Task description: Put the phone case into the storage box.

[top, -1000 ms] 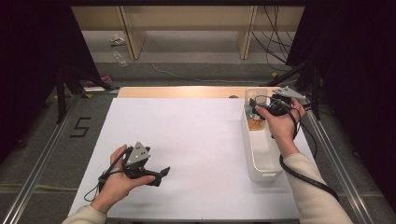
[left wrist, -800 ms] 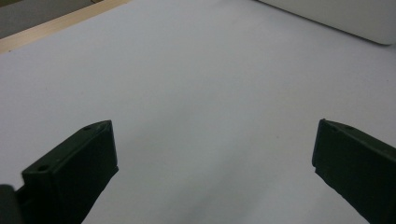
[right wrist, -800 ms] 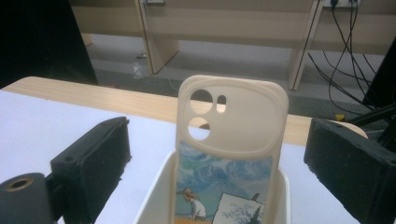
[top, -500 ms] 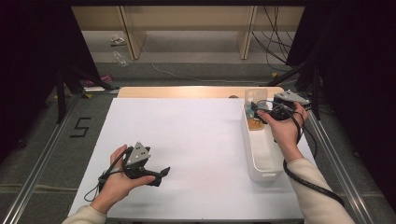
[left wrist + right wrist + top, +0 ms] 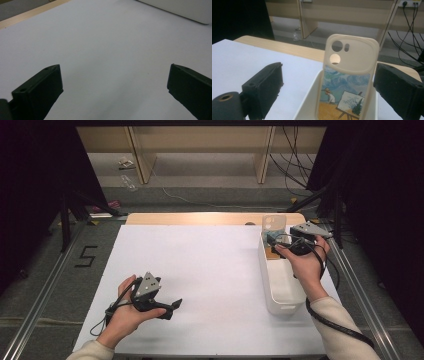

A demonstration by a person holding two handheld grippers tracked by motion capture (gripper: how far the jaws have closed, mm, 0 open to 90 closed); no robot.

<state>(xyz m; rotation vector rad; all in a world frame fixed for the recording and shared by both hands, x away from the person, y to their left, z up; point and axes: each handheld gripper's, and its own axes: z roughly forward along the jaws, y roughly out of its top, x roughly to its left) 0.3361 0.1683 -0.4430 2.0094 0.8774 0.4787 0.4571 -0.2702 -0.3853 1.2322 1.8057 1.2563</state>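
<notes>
A cream phone case [image 5: 274, 223] with a painted picture on its back stands upright at the far end of a white bin [image 5: 280, 292]. My right gripper [image 5: 278, 241] hovers over that end of the bin, pointing at the case. In the right gripper view the phone case [image 5: 349, 75] stands a little beyond the open right gripper [image 5: 329, 75], and neither jaw presses on it. My left gripper [image 5: 172, 306] rests low over the white table [image 5: 210, 270] at the near left, with the left gripper [image 5: 113, 77] open over bare table.
The bin [image 5: 180, 10] lies lengthwise along the table's right side. A strip of bare wood [image 5: 200, 218] runs along the table's far edge. Beyond it are a floor with cables [image 5: 295, 165] and wooden shelf legs [image 5: 142, 160].
The right hand has drawn its gripper a little to the right and toward the person. The phone case and the left gripper have stayed in place.
</notes>
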